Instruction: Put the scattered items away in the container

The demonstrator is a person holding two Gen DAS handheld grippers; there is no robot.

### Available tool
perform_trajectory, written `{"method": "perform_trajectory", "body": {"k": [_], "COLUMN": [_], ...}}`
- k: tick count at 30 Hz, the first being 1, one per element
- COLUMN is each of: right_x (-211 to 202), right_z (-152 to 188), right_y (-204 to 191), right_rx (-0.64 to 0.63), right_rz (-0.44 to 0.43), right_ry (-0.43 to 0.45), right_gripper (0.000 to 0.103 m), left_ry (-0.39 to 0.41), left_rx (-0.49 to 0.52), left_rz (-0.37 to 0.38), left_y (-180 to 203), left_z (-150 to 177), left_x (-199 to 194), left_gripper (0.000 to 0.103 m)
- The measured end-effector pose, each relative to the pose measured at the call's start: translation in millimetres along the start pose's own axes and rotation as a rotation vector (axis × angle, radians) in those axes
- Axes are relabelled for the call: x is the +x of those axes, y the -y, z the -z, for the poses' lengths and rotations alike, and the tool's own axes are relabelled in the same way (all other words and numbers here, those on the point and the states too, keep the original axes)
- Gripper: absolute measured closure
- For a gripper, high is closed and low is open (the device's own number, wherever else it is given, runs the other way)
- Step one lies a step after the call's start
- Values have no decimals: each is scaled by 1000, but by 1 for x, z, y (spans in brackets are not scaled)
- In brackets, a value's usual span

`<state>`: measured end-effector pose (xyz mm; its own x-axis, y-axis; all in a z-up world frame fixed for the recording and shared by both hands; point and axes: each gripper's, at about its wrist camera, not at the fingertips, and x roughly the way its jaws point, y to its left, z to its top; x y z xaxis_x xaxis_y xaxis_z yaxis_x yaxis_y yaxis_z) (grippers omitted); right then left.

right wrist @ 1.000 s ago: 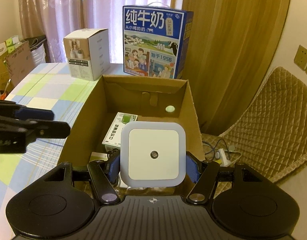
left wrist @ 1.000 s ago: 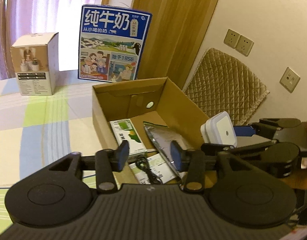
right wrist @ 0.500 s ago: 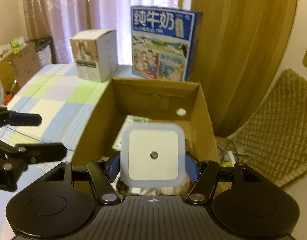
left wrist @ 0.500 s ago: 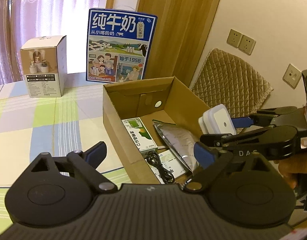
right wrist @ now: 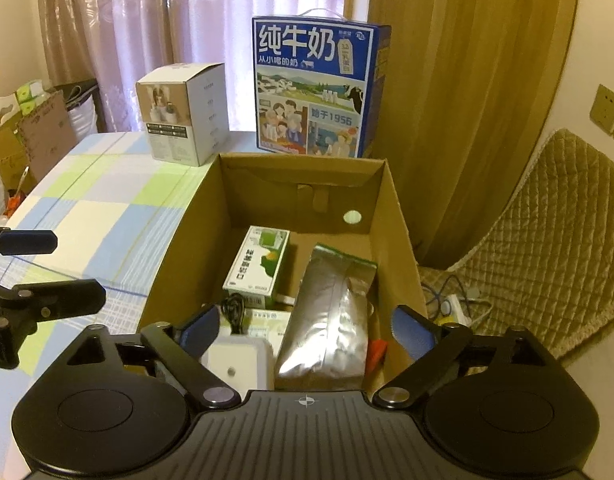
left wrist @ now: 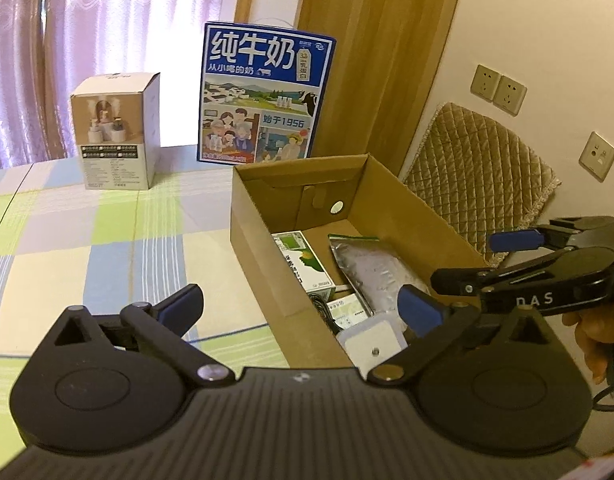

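Note:
The open cardboard box [left wrist: 259,264] [right wrist: 179,264] stands on the checked tablecloth. Inside lie a silver foil pouch [left wrist: 371,272] [right wrist: 331,320], a green-and-white carton [left wrist: 303,264] [right wrist: 259,268], a black cable [right wrist: 233,308] and a white square night light [left wrist: 371,340] [right wrist: 235,364] at the near end. My right gripper [right wrist: 305,328] hovers over the box's near end, its jaws opening. The night light lies loose below its left finger, with neither pad pressing on it. My left gripper [left wrist: 301,306] hangs at the box's near left corner, jaws opening, with nothing between them.
A blue milk case [left wrist: 263,96] [right wrist: 315,92] stands behind the box, and a white product box [left wrist: 115,136] [right wrist: 179,116] to its left. A quilted chair [left wrist: 479,168] [right wrist: 547,248] is to the right, with a power strip [right wrist: 455,300] on the floor. Cardboard clutter [right wrist: 27,128] sits beyond the table's left edge.
My right gripper has opened and the night light has dropped from its jaws into the box. My left gripper has spread from narrow to wide and shifted a little.

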<state>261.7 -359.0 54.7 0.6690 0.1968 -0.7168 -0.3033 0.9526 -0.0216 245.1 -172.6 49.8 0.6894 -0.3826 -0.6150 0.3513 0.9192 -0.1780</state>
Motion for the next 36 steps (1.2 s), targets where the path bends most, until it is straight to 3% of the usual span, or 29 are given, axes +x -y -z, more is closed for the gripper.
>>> {"method": "perform_trajectory", "body": {"k": [5, 13, 17, 26, 36], "right_x": [-21, -59, -84, -139, -179], "right_z": [11, 33, 47, 80, 104], "right_y": [2, -6, -12, -29, -48], "right_rx": [37, 52, 77, 125, 124], "right_rz": [-14, -12, -9, -20, 34], "right_ry": [2, -14, -6, 10, 19], "right_gripper": [2, 2, 2, 2, 2], "left_ry": [6, 4, 57, 37, 18], "left_rx": [-35, -110, -156, -129, -112], "left_rz": [-19, -1, -11, -5, -74], "left_y": [1, 10, 18, 35, 51], "left_z": [10, 33, 47, 74, 96], "left_x": [-18, -59, -87, -138, -174], "left_gripper": [1, 1, 2, 2, 2]}}
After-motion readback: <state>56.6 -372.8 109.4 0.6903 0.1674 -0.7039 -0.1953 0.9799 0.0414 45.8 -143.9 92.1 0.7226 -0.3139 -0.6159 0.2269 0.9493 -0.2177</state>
